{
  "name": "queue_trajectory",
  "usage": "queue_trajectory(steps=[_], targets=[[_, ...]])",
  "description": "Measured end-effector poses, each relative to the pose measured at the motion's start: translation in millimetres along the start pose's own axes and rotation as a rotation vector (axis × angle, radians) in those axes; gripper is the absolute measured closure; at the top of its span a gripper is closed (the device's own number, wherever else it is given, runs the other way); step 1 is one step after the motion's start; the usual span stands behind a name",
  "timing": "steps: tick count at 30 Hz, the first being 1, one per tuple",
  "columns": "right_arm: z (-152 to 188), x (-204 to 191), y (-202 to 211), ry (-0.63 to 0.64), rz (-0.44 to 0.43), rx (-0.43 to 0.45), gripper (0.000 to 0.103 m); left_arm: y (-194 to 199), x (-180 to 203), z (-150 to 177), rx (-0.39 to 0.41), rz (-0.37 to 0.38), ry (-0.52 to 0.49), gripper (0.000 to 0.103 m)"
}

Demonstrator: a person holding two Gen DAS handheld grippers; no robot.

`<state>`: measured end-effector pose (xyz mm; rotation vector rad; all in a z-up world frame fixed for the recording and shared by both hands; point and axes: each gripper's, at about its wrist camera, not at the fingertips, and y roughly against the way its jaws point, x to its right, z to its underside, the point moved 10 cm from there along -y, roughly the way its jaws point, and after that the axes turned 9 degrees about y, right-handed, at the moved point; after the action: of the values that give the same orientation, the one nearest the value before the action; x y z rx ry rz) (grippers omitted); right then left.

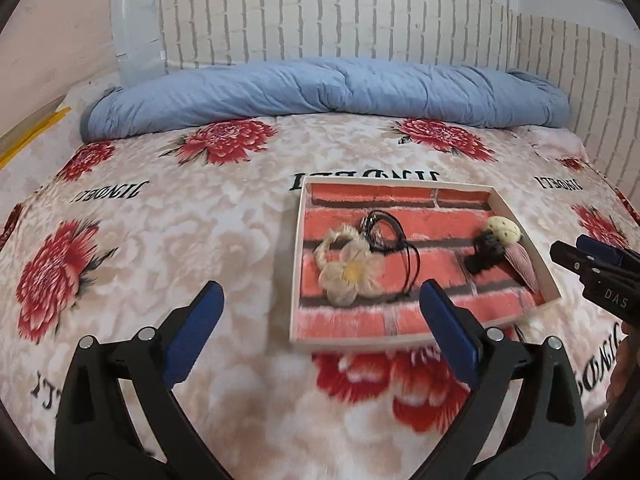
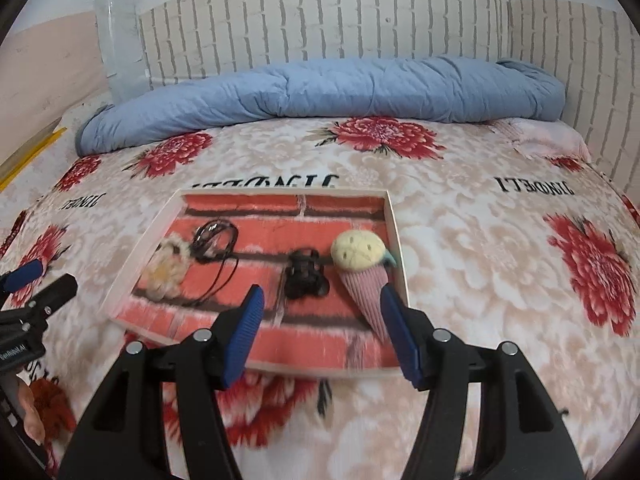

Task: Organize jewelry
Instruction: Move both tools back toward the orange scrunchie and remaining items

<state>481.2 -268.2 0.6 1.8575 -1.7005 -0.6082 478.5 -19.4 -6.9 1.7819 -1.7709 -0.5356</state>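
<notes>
A shallow white tray (image 1: 297, 264) with a red brick-print floor lies on the bed; it also shows in the right wrist view (image 2: 394, 232). In it lie a cream crochet flower band (image 1: 350, 270) (image 2: 162, 274), a black cord necklace (image 1: 386, 230) (image 2: 214, 240), a black hair claw (image 1: 486, 254) (image 2: 304, 278) and an ice-cream-cone clip (image 1: 508, 242) (image 2: 366, 270). My left gripper (image 1: 320, 328) is open and empty at the tray's near left corner. My right gripper (image 2: 322, 328) is open and empty over the tray's near edge, close to the cone clip.
The bed has a floral blanket (image 1: 160, 240) (image 2: 500, 264). A rolled blue quilt (image 1: 320, 92) (image 2: 320, 88) lies along the far side against a brick-pattern wall. The right gripper shows at the left view's right edge (image 1: 592, 268); the left gripper at the right view's left edge (image 2: 36, 292).
</notes>
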Motion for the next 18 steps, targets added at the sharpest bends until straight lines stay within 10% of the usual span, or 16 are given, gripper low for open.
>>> queue_trajectory(steps=[18], targets=[[124.8, -0.3, 82.7, -0.057, -0.001, -0.021, 0.043, 84.5, -44.2, 101.6, -0.004, -0.052, -0.045, 0.007]])
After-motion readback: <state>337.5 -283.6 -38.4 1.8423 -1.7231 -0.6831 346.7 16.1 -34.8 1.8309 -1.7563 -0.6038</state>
